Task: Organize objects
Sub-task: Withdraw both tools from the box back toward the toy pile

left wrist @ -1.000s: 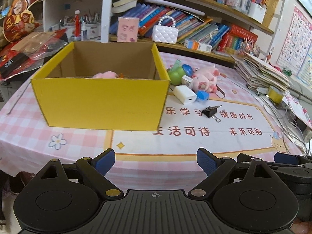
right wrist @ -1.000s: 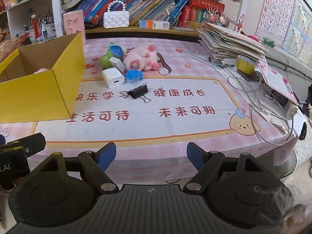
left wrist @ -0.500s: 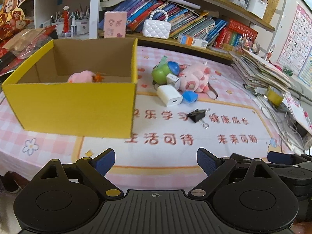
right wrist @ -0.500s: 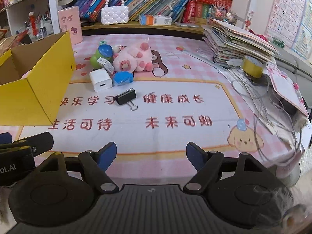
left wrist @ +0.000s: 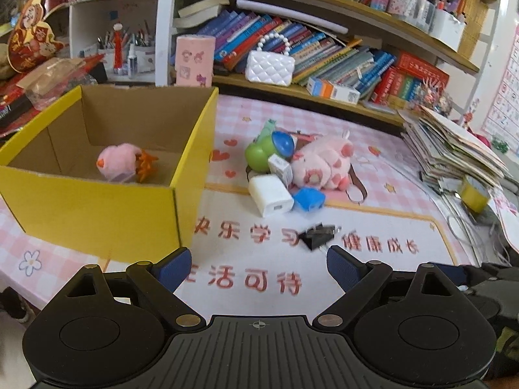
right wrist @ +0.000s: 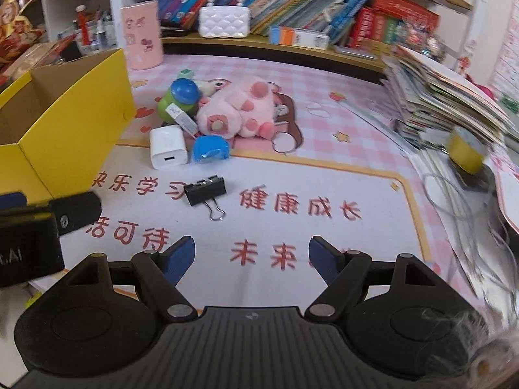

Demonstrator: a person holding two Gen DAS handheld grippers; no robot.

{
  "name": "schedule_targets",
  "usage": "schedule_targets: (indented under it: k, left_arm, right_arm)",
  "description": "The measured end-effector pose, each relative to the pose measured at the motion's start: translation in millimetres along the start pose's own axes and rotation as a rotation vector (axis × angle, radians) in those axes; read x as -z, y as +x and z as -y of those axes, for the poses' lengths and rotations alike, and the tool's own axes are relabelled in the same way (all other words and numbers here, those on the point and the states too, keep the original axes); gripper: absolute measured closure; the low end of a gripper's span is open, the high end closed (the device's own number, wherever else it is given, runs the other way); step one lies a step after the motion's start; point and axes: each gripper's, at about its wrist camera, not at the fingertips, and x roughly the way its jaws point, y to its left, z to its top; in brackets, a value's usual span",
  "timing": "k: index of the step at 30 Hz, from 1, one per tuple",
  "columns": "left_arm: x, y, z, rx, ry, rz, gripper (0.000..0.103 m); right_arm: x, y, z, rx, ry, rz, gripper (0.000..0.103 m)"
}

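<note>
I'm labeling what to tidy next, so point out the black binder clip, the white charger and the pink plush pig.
black binder clip (right wrist: 205, 190), right wrist view, on its black body.
white charger (right wrist: 167, 151), right wrist view, on its top face.
pink plush pig (left wrist: 319, 162), left wrist view, on its belly.

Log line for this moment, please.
left gripper: open, empty | right gripper: open, empty | yellow box: holds pink toy | binder clip: on mat, nearest

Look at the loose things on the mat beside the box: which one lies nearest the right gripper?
The black binder clip. It lies alone on the white part of the mat, closer to the right gripper than the white charger and the pile behind.
</note>
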Motion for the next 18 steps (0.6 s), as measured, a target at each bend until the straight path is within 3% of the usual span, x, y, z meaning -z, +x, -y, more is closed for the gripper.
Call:
schedule_targets:
  k: [6,18]
  left_arm:
    - [-13,1,18,-0.032,0.014,0.052,0.011]
    - [-27,22,33,-0.117,-0.004,0.027,0.012]
  right_arm:
    - [-13,15,7,-0.083,-0.055,0.011,0.031]
    - [-26,43,5,-0.226,-0.208,0.063,0.039]
